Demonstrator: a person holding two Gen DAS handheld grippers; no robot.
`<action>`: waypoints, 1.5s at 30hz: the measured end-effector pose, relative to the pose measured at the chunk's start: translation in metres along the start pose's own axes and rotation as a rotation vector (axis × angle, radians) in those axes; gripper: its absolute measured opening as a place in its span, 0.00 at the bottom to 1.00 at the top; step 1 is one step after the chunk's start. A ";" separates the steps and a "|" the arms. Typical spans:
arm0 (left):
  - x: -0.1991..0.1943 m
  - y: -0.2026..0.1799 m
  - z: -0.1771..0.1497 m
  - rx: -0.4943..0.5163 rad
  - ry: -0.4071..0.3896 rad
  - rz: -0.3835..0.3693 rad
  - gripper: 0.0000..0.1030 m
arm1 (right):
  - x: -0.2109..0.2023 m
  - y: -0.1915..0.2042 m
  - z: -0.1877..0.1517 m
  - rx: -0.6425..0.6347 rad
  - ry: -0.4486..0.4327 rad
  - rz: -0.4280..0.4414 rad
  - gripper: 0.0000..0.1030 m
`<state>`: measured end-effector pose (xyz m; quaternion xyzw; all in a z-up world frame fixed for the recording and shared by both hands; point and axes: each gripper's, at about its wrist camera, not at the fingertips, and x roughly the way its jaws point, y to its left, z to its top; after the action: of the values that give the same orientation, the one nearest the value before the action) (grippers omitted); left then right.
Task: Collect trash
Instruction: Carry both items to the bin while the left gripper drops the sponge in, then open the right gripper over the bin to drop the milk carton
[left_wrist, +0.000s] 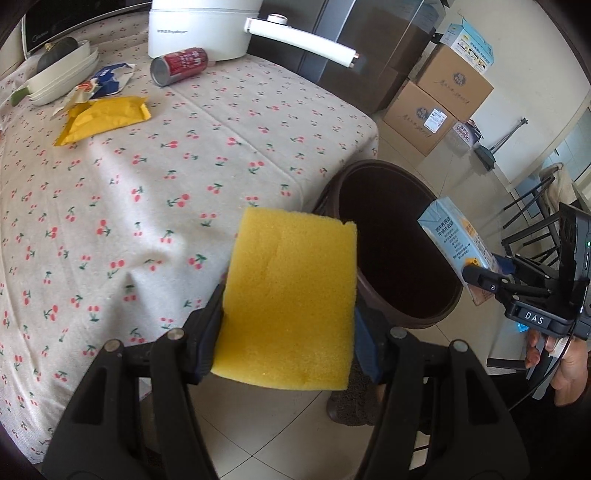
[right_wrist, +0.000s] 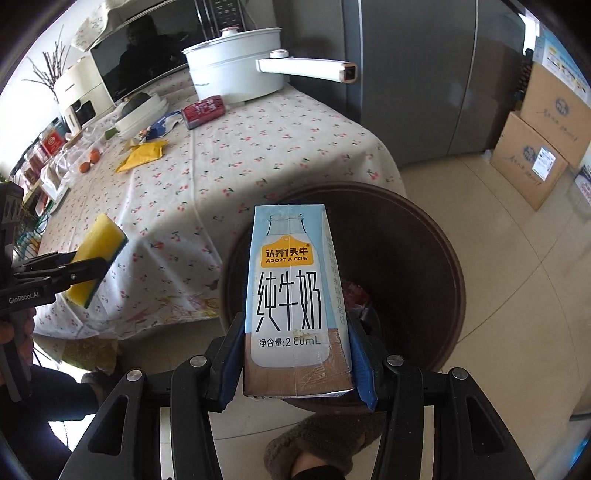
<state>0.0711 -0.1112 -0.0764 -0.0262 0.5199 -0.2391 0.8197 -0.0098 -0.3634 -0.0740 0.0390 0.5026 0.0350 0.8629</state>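
Observation:
My left gripper (left_wrist: 288, 328) is shut on a yellow sponge (left_wrist: 291, 295), held at the table's edge beside a dark brown bin (left_wrist: 399, 251). The sponge (right_wrist: 98, 254) also shows in the right wrist view, with a dark green scouring side. My right gripper (right_wrist: 295, 365) is shut on a light blue milk carton (right_wrist: 295, 295), held over the open bin (right_wrist: 424, 258), which has some trash at its bottom. The carton (left_wrist: 456, 240) hangs at the bin's right rim in the left wrist view. On the table lie a red can (left_wrist: 181, 64), a yellow packet (left_wrist: 107, 118) and a torn blue-white wrapper (left_wrist: 110, 75).
The table (left_wrist: 147, 221) wears a cherry-print cloth. A white pot (left_wrist: 207, 26) with a long handle stands at the back, white dishes (left_wrist: 59, 79) at the left. Cardboard boxes (left_wrist: 439, 99) and a grey fridge (right_wrist: 424, 74) stand behind the bin. A slippered foot (right_wrist: 317, 443) is on the tiled floor.

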 end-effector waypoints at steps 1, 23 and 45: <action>0.004 -0.006 0.002 0.007 0.004 -0.007 0.61 | -0.001 -0.006 -0.003 0.010 -0.001 -0.003 0.50; 0.065 -0.087 0.036 0.168 -0.074 -0.095 0.83 | -0.007 -0.069 -0.034 0.136 0.013 -0.054 0.50; 0.010 -0.003 0.016 -0.019 -0.065 0.064 0.99 | 0.010 -0.035 -0.008 0.062 0.040 -0.080 0.51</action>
<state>0.0870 -0.1213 -0.0768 -0.0251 0.4959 -0.2066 0.8431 -0.0109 -0.3967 -0.0901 0.0446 0.5219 -0.0144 0.8517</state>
